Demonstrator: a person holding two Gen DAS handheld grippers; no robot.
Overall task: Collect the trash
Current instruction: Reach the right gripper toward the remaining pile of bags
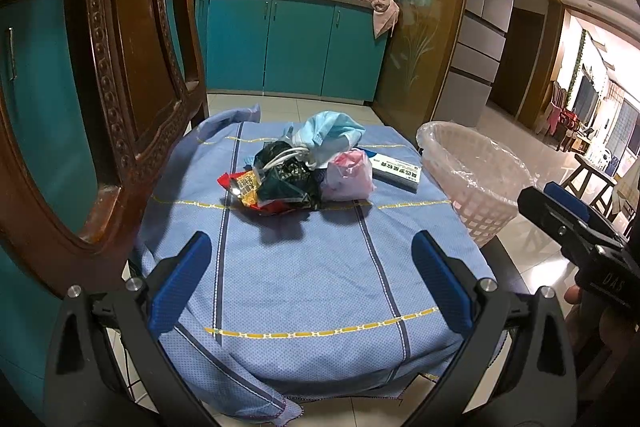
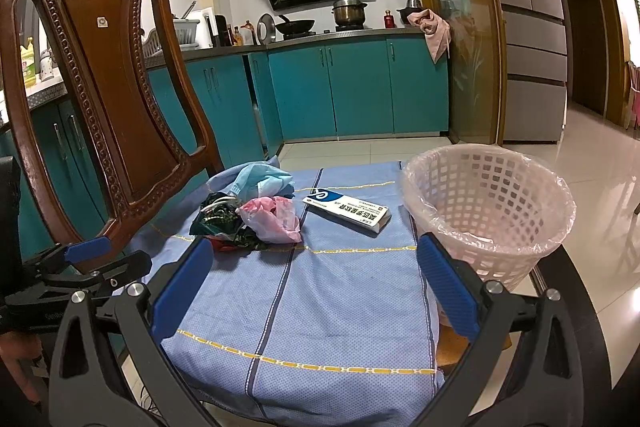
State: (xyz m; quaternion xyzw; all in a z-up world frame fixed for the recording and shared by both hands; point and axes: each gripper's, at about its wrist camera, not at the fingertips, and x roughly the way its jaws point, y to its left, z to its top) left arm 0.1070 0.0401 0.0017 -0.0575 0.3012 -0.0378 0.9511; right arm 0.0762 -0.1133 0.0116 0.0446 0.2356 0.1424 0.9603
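A heap of trash lies on the blue cloth (image 1: 304, 279): a light blue face mask (image 1: 328, 135), a dark green wrapper (image 1: 286, 177), a red and yellow snack packet (image 1: 244, 187) and a pink plastic bag (image 1: 348, 173). A white and blue carton (image 1: 394, 169) lies to their right. A pink basket (image 1: 476, 179) lined with clear plastic stands at the cloth's right edge. My left gripper (image 1: 312, 275) is open, short of the heap. My right gripper (image 2: 314, 281) is open too, with the pink bag (image 2: 274, 219), the carton (image 2: 348, 213) and the basket (image 2: 488, 211) ahead of it.
A carved wooden chair back (image 2: 108, 87) rises at the left of the cloth. Teal kitchen cabinets (image 2: 356, 87) and a stove with pots stand behind. A glass-fronted cupboard (image 1: 420, 19) and a fridge (image 2: 532, 27) are at the right, with tiled floor (image 2: 592, 163) beyond.
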